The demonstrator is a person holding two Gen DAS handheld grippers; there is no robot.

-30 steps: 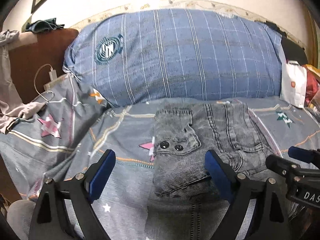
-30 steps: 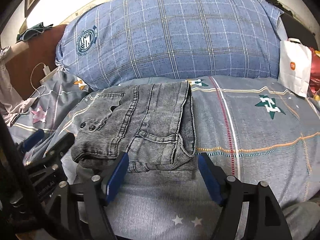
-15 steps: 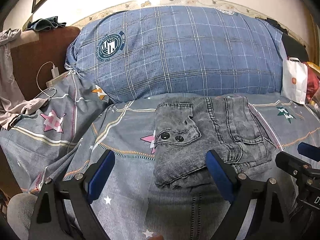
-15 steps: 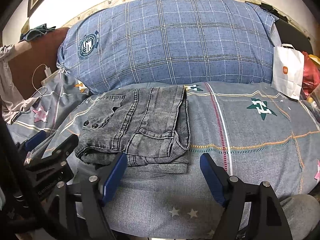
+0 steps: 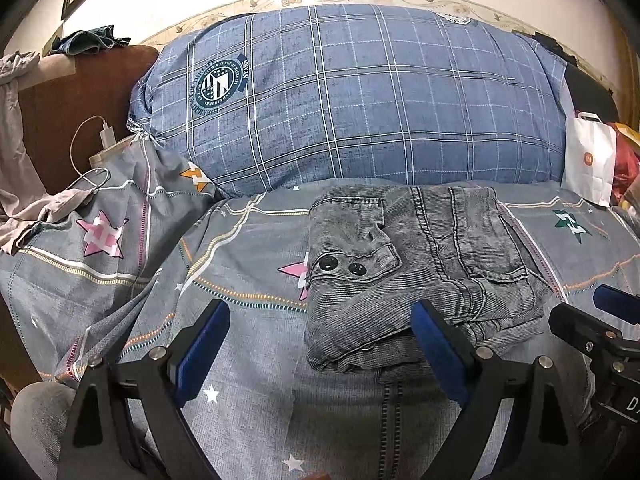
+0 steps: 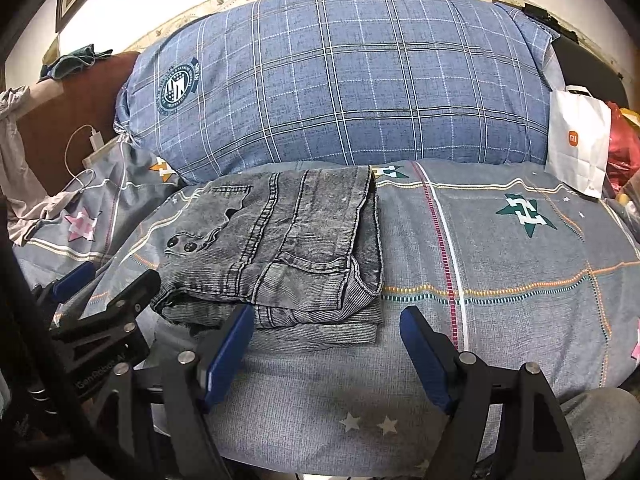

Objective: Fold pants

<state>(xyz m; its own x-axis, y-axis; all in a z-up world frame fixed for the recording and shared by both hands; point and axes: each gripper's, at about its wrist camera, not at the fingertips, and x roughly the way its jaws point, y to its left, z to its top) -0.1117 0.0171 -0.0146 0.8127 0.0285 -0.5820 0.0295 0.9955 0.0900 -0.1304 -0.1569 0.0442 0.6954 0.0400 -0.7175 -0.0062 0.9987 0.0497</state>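
Observation:
A pair of grey washed denim pants (image 5: 416,272) (image 6: 288,248) lies folded into a compact stack on the grey patterned bedspread (image 5: 240,280) (image 6: 500,272), two black buttons facing up. My left gripper (image 5: 320,336) hangs open just short of the stack's near left corner, nothing between its blue pads. My right gripper (image 6: 326,340) is also open, in front of the stack's near right edge, holding nothing. Each gripper shows at the edge of the other's view.
A large blue plaid pillow (image 5: 360,96) (image 6: 340,76) lies behind the pants. A white paper bag (image 5: 590,160) (image 6: 578,140) stands at the far right. A brown headboard (image 5: 68,112) with a charger cable and draped clothes is at the left.
Both grippers have pulled back and up a little from the folded pants, so the stack sits farther from the pads. The pants have not moved.

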